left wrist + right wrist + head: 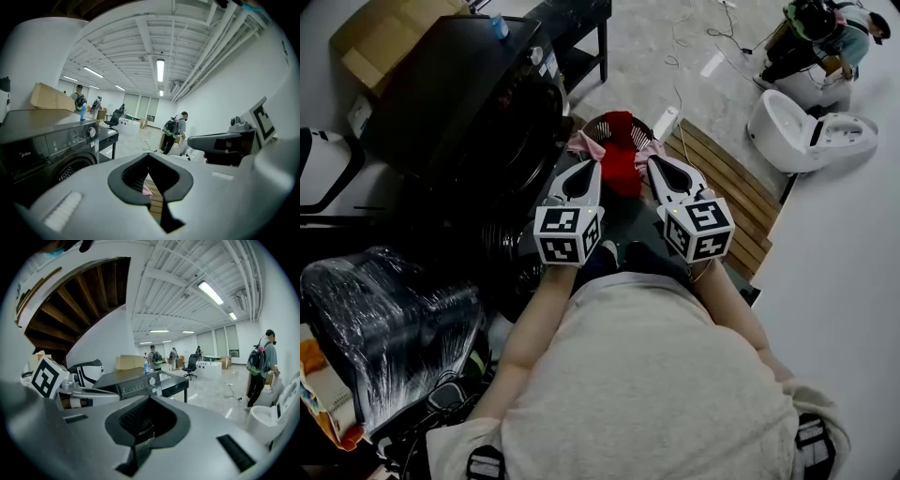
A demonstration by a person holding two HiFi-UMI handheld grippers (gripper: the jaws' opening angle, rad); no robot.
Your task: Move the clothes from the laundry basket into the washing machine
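Red clothes in laundry basket, just ahead of left gripper and right gripper, both closed, empty

Head view: from your head, steeply down, close over your left gripper and right gripper | Left gripper view: along its own jaws, out across the room | Right gripper view: same direction, just beside it | Shared: you see the washing machine in all three views.
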